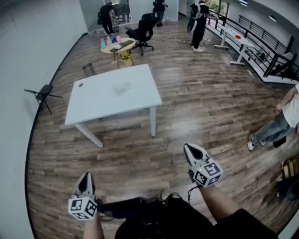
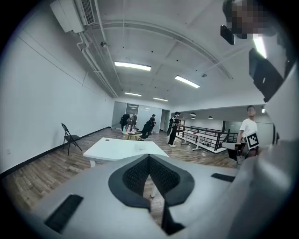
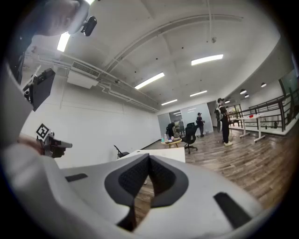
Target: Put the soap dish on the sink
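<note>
Both pairs of jaws are closed, pad against pad, with nothing between them: each gripper view looks down its own dark ribbed pads meeting in a thin line. In the head view the left gripper [image 1: 86,177] and the right gripper [image 1: 190,151] are held low over the brown wooden plank floor [image 1: 201,102], well short of the white rectangular table [image 1: 93,107].

On that table's top lies a small pale see-through item [image 1: 122,87]. It may or may not be the soap dish, as it is too faint to tell. A tiny dark round spot [image 1: 80,85] sits near the table's far left corner. Only the head view shows the whole table top from above, along with the grey metal bin [image 1: 88,70] beyond it and the black cables [image 1: 140,205] near the person's forearms.

The gripper views add what lies overhead: long white strip lights [image 2: 133,66] and a white wall-mounted air unit [image 2: 74,14]. The black folding chair [image 1: 43,93] stands by the left wall. The low round wooden side table [image 1: 117,46] and the black office chair [image 1: 142,30] stand further back, near several people. A person in a white T-shirt [image 2: 247,128] stands at the right.

The right gripper view alone catches the other gripper's marker cube at its left edge.
</note>
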### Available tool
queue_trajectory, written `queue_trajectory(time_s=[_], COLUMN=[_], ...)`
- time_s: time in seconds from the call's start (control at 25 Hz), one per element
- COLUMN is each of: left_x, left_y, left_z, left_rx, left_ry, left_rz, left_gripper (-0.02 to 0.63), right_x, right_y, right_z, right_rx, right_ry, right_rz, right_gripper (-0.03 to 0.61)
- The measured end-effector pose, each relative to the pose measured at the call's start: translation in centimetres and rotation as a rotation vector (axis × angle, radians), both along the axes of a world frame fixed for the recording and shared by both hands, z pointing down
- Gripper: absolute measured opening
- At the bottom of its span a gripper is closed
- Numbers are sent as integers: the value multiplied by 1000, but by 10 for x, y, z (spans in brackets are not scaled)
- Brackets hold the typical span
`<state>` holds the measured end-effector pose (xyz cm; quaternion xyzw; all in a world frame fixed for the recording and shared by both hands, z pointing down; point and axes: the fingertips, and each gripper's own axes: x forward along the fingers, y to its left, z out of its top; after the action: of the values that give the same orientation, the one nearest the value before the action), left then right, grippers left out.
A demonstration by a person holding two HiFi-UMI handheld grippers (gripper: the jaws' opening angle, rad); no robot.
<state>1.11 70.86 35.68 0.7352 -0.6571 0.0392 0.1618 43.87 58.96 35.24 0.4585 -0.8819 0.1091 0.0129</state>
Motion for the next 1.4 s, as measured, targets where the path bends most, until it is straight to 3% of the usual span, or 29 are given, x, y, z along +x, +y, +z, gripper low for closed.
queue_trajectory(time_s=[0.2, 0.56, 0.76, 0.96, 1.4], left_x=[-7, -15, 18, 10, 29], left_y=[-9, -27, -53, -54, -62], left_z=[-8, 9, 0, 1, 22], left_rx=[-2, -2, -15, -32, -76], left_ry=[-9, -7, -16, -39, -92], left_rz=[-54, -50, -28, -69, -139], left_gripper=[-11, -11, -11, -11, -11], right_x=[6, 10, 34, 22, 11], right_y=[-19, -31, -38, -55, -88], right_z=[-1, 9, 8, 21, 53], right_rx=[15, 4, -16, -40, -87], right_ry=[8, 5, 1, -15, -24], right_rz=[-11, 14, 34, -15, -126], right_gripper=[-2, 2, 2, 2, 2])
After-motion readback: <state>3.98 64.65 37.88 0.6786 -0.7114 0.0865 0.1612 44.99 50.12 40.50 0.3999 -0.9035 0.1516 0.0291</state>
